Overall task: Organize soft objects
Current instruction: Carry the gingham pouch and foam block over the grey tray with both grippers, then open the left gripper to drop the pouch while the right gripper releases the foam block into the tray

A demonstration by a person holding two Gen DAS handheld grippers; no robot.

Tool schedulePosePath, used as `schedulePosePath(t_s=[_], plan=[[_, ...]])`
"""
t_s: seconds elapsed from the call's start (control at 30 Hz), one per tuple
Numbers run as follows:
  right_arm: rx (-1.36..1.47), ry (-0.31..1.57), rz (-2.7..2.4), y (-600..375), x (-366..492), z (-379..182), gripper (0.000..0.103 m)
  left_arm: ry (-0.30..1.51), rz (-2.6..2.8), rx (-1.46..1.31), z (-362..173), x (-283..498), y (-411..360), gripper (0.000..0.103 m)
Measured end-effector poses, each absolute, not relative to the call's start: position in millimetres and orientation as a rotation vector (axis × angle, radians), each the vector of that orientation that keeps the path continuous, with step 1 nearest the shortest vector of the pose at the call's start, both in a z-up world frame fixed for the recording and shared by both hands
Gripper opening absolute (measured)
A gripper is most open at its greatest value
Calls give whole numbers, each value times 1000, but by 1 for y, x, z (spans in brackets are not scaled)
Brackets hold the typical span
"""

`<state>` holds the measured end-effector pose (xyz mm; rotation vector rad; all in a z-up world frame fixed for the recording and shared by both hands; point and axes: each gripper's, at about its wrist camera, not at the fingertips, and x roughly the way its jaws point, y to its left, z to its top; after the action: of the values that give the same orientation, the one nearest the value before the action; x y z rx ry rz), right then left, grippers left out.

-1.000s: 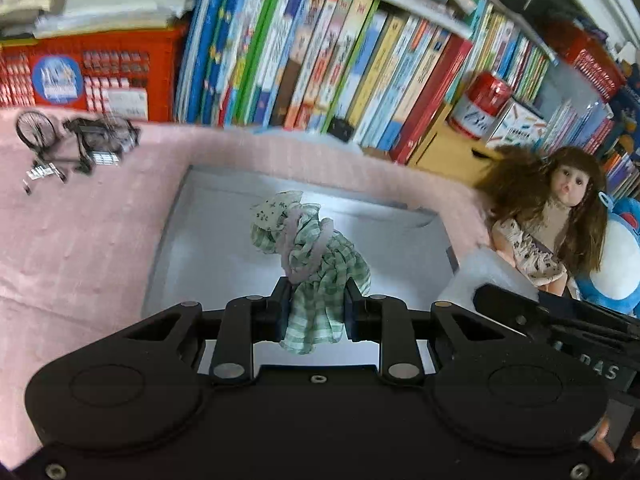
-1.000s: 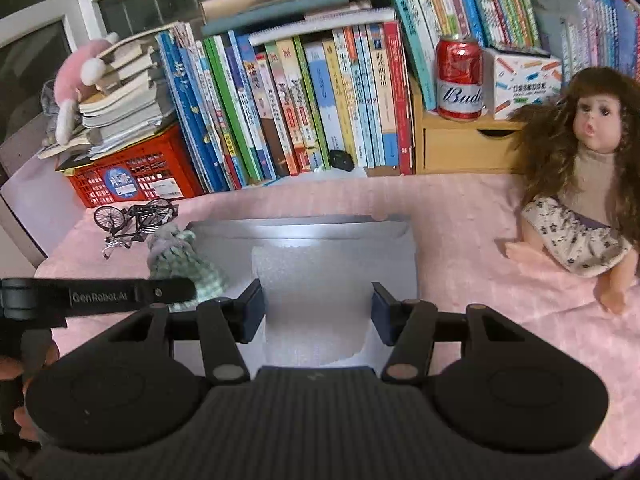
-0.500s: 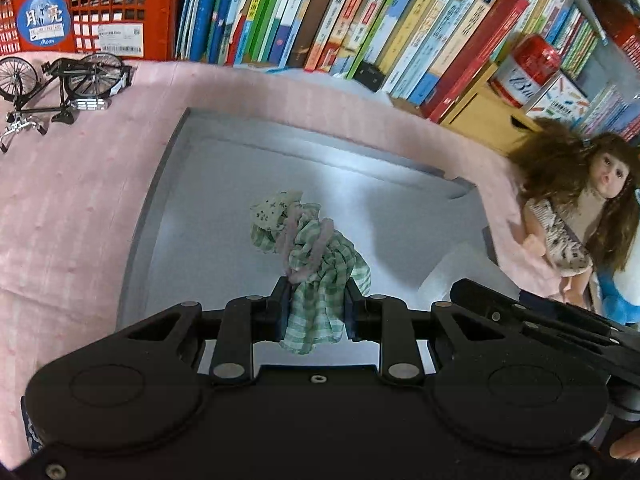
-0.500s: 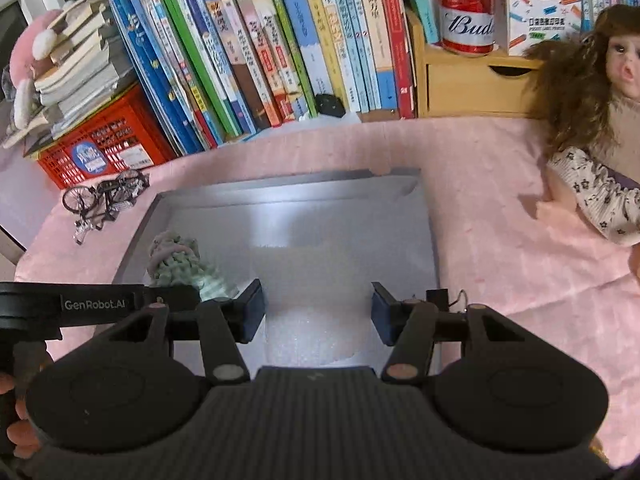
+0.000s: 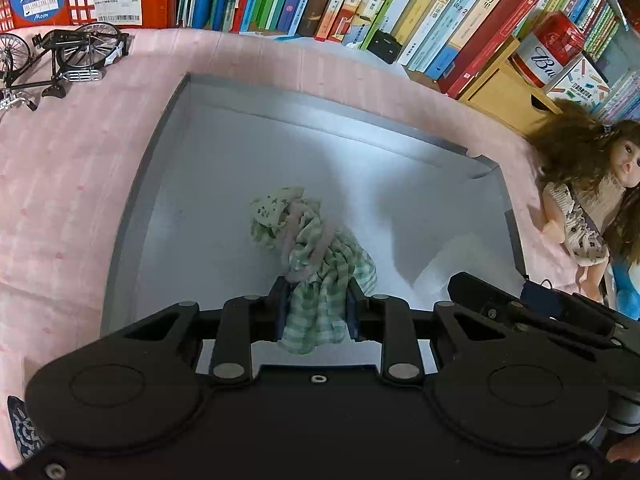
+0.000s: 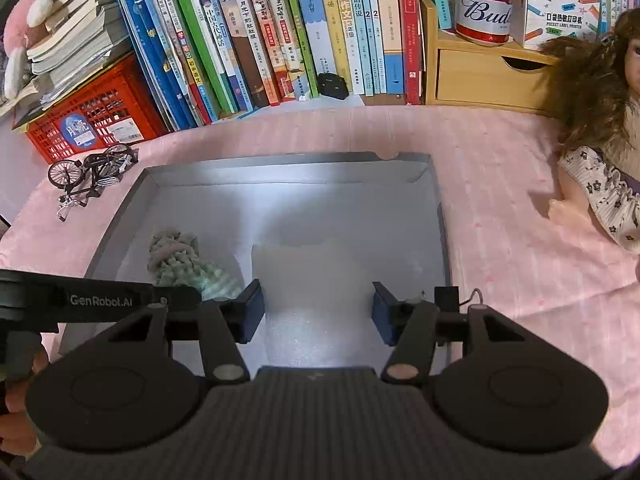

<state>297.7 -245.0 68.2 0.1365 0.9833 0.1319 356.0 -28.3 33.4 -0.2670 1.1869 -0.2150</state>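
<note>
A green checked cloth bundle (image 5: 308, 240) tied with a pink band hangs from my left gripper (image 5: 316, 312). Its pads press on the bundle's lower end while the jaws are opening slightly. The bundle's free end rests low inside a shallow grey tray (image 5: 128, 220) on the pink cloth. In the right wrist view the bundle (image 6: 172, 256) lies in the tray's left half (image 6: 280, 164). My right gripper (image 6: 318, 312) hovers over the tray's near right part, its jaws opening with nothing between them. Below it lies a white foam sheet (image 6: 320, 268).
A long-haired doll (image 6: 600, 160) sits to the right of the tray. To its left stands a small model bicycle (image 6: 92, 172). Behind are a row of books (image 6: 280, 32), a red crate (image 6: 92, 120), and a wooden drawer box (image 6: 480, 76) with a red can (image 6: 484, 4) on top.
Both grippers have sunk toward the tray and tipped further down. The cloth bundle has come down with the left gripper into the tray.
</note>
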Motion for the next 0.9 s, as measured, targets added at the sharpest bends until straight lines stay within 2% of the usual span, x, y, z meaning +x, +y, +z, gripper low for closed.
schedulePosePath(t_s=[0.2, 0.23, 0.33, 0.5, 0.9], plan=[[137, 993, 136, -243, 300, 66, 64, 1194, -212, -265, 33, 356, -30, 32], [136, 992, 139, -242, 299, 66, 71, 1194, -207, -264, 34, 356, -30, 34], [132, 988, 154, -242, 298, 69, 79, 1187, -200, -262, 39, 354, -30, 44], [108, 961, 154, -241, 293, 80, 85, 1160, -191, -265, 51, 349, -25, 53], [91, 883, 158, -245, 264, 110, 87, 1024, -223, -224, 96, 311, -20, 71]])
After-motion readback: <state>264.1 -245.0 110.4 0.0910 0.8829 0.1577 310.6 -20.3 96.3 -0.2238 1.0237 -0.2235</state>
